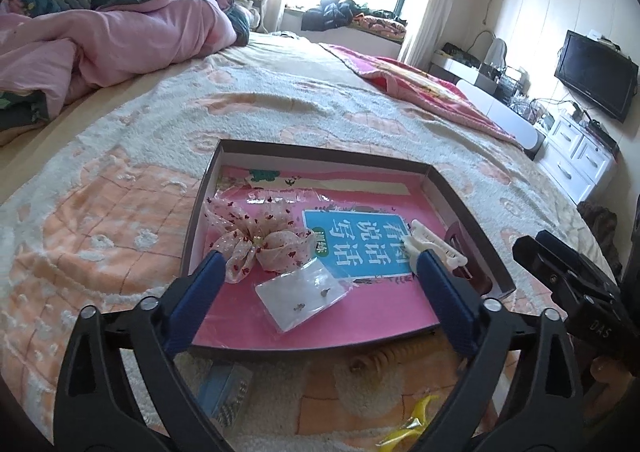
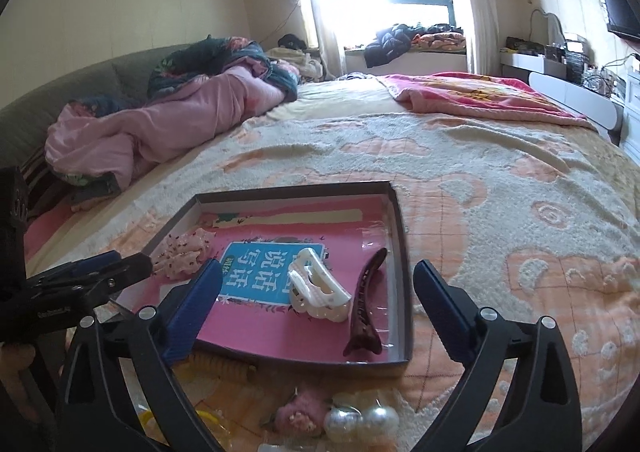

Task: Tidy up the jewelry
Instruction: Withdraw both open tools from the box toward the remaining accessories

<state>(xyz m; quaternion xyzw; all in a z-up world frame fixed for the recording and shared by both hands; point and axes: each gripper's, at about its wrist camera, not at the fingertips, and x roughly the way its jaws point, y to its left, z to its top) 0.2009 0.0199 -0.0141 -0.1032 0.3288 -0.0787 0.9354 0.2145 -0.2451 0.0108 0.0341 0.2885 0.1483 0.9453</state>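
Both the left tongs and right tongs hover spread and empty over the tray on the bed, where the white claw clip lies, so the next move is probably picking up the pearl piece outside it.

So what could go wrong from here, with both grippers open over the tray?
1. The clear earring packet lies flat on the glossy book cover; the left gripper may slide it rather than lift it.
2. The white claw clip and brown hair clip lie close together, so the right gripper could nudge one while grasping the other.
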